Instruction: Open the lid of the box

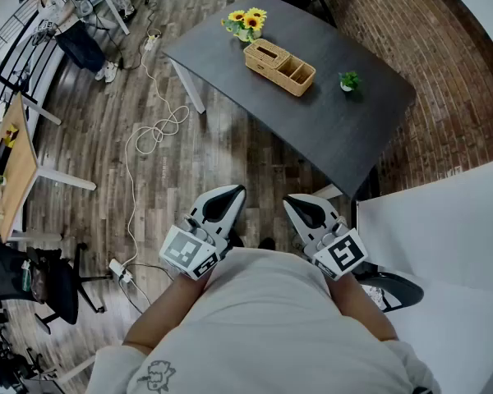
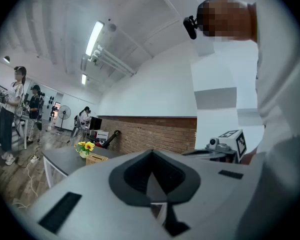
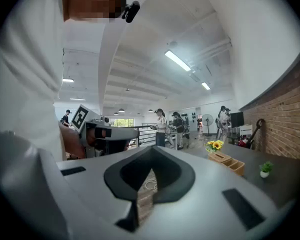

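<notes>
A light woven box (image 1: 279, 66) sits on the dark grey table (image 1: 337, 130), far ahead of both grippers; one end has a slotted lid and the other has open compartments. It also shows small in the left gripper view as the box (image 2: 96, 158) and in the right gripper view as the box (image 3: 227, 162). My left gripper (image 1: 227, 199) and right gripper (image 1: 302, 207) are held side by side close to the person's torso, above the wooden floor. The left gripper (image 2: 152, 156) and the right gripper (image 3: 152, 151) both have their jaws together with nothing held.
Sunflowers in a pot (image 1: 246, 23) and a small green plant (image 1: 350, 80) flank the box. A white cable (image 1: 152, 134) and power strip (image 1: 119, 271) lie on the floor at left. A wooden desk (image 1: 12, 167), office chair (image 1: 49, 281), a person (image 1: 66, 23) and a white partition (image 1: 444, 228) surround the spot.
</notes>
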`<state>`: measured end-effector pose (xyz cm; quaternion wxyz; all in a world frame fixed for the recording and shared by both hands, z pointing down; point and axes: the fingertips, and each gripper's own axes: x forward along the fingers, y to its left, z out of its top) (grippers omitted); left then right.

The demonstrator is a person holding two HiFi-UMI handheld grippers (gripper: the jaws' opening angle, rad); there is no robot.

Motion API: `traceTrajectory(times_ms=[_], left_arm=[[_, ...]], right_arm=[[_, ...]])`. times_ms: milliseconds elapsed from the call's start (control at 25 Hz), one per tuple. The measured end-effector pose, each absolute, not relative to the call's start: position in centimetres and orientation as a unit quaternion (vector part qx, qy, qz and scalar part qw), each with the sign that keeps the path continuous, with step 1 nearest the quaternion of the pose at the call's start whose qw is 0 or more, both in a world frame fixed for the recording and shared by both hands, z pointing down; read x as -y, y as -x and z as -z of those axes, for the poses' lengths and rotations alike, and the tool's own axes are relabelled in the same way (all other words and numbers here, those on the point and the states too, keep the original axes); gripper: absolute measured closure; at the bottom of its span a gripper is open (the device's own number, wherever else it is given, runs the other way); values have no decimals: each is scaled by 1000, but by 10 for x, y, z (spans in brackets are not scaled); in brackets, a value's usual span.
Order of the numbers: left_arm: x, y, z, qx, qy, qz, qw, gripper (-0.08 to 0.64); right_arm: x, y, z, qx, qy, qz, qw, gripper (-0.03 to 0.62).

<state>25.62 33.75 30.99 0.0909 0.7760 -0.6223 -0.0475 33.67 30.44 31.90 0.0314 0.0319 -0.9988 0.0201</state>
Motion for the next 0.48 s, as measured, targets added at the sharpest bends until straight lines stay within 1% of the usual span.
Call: traceTrajectory(times_ms=[480], left_arm=[[-318, -226, -318, 625, -773, 50, 95, 549]], right_arm=[[-287, -302, -325, 999, -16, -14, 41, 588]])
